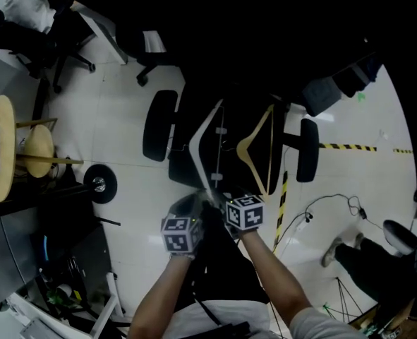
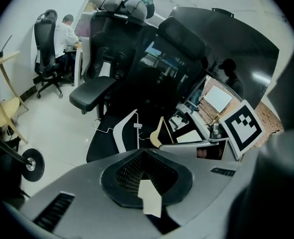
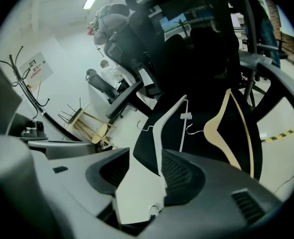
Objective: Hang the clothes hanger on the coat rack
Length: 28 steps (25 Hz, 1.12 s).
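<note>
The right gripper (image 3: 147, 152) has its jaws spread wide, and the lower arm of a white clothes hanger (image 3: 146, 183) lies between them without being clamped. That hanger rests on the seat of a black office chair (image 1: 183, 168), its hook toward 12 o'clock. A wooden hanger (image 3: 216, 127) lies beside it at 2 o'clock. The left gripper (image 2: 144, 153), at 8 o'clock of the right one in the head view, has its jaws drawn together on nothing.
</note>
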{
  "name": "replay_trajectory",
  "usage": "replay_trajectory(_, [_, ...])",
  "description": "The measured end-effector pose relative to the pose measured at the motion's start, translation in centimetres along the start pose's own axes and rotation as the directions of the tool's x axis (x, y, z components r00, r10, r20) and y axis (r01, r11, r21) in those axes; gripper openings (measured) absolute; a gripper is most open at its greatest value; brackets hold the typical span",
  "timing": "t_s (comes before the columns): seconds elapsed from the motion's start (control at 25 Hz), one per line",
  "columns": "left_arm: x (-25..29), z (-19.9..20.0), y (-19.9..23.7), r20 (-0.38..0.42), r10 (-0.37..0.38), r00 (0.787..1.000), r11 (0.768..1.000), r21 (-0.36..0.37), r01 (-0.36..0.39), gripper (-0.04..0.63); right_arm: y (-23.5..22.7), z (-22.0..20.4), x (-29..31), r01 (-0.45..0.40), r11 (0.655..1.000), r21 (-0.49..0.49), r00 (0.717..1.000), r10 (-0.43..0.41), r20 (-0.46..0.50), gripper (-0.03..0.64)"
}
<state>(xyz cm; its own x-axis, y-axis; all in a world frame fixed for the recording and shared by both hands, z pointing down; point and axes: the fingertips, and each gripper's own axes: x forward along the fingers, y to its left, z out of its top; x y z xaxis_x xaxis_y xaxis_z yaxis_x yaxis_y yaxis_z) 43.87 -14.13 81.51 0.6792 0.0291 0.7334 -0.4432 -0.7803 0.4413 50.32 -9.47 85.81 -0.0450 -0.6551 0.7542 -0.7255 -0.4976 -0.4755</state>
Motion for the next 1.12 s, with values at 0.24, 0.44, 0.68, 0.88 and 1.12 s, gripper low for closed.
replay_trajectory(0.24, [4.6,-1.0,2.1,-0.029,0.046,0.999,0.998,-0.037,-0.047,-0.009,-2.4,0.1,5.5,-0.021,0.999,-0.036,0.998,0.019,-0.063,0.227])
replay_trajectory(0.44, [7.4,-1.8,4.5,-0.047,0.09,0.995,0.994,-0.064,-0.093,-0.011,-3.7,0.0,10.2,-0.016,0.992,-0.124,0.993,0.001,-0.118,0.227])
replay_trajectory(0.68, [8.8,-2.6,6.4,-0.067,0.126,0.99,0.986,-0.102,-0.132,-0.011,-3.5,-0.6,15.1,-0.022,0.98,-0.2,0.984,-0.013,-0.176,0.227])
replay_trajectory(0.88, [9.0,-2.5,7.4,-0.05,0.146,0.988,0.976,-0.157,-0.152,-0.009,-3.2,-0.1,17.9,0.01,0.973,-0.231,0.983,-0.052,-0.176,0.225])
replay_trajectory(1.12, [9.0,-3.1,8.8,-0.043,0.159,0.986,0.961,-0.221,-0.164,-0.009,-3.6,-0.7,20.3,0.056,0.963,-0.263,0.963,-0.121,-0.239,0.219])
